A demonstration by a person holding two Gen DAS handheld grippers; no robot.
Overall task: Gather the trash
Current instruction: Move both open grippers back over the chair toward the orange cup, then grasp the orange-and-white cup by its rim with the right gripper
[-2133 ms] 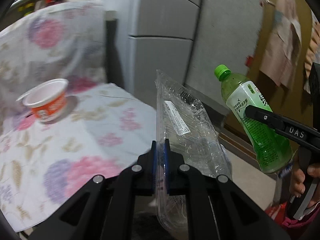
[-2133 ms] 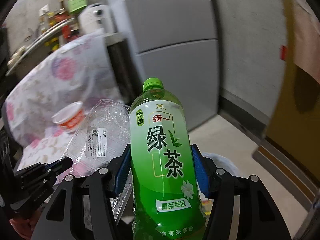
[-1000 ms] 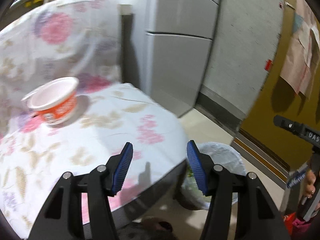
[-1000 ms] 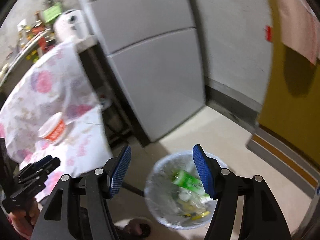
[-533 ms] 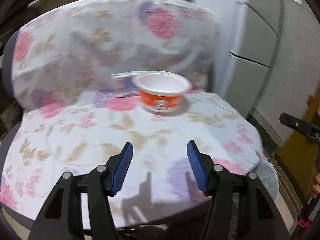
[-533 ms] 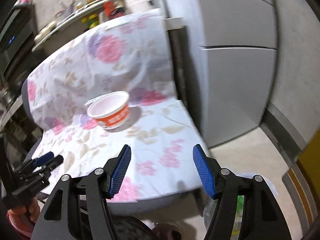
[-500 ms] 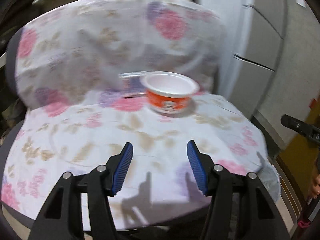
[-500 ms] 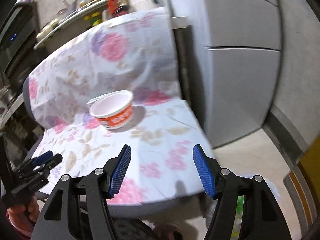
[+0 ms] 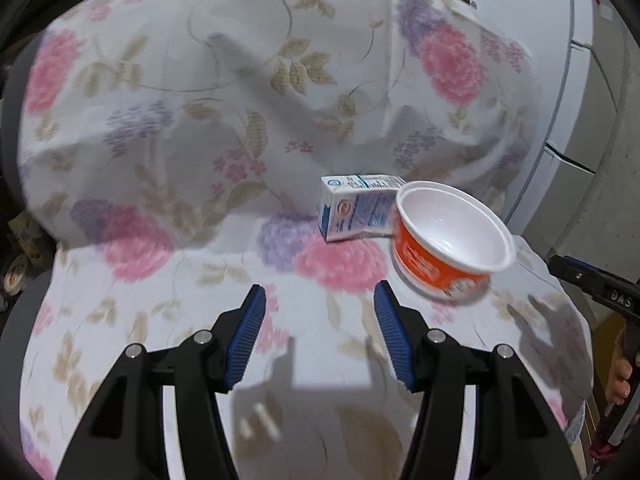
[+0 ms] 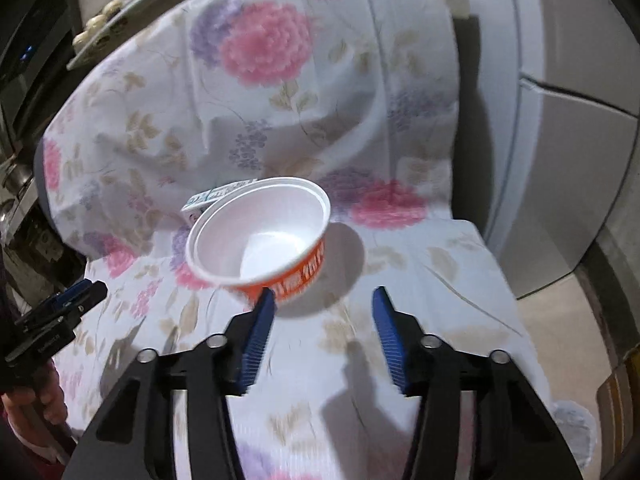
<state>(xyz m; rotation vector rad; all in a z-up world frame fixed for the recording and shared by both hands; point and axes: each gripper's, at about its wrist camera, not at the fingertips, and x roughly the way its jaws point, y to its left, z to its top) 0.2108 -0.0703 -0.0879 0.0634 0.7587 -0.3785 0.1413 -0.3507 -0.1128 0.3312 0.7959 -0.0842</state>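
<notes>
An empty orange and white noodle bowl [image 9: 448, 240] stands on the flower-print cloth [image 9: 192, 272] over a chair seat. A small blue and white carton [image 9: 356, 208] lies just behind it. My left gripper [image 9: 320, 316] is open and empty, a little in front of the carton and left of the bowl. In the right wrist view the bowl [image 10: 260, 236] is just ahead of my open, empty right gripper [image 10: 322, 312], and the carton [image 10: 208, 200] peeks out behind it. The left gripper shows at the left edge there [image 10: 60, 312].
The cloth also covers the chair back [image 10: 264, 80]. A grey fridge [image 10: 576, 160] stands to the right. A bin's plastic liner edge [image 10: 576, 416] shows on the floor at lower right. Shelves with clutter [image 10: 100, 32] are behind the chair.
Both grippers let go of the clear tray and green bottle over the bin, then swung back to the chair. Both have now moved closer to the bowl and carton.
</notes>
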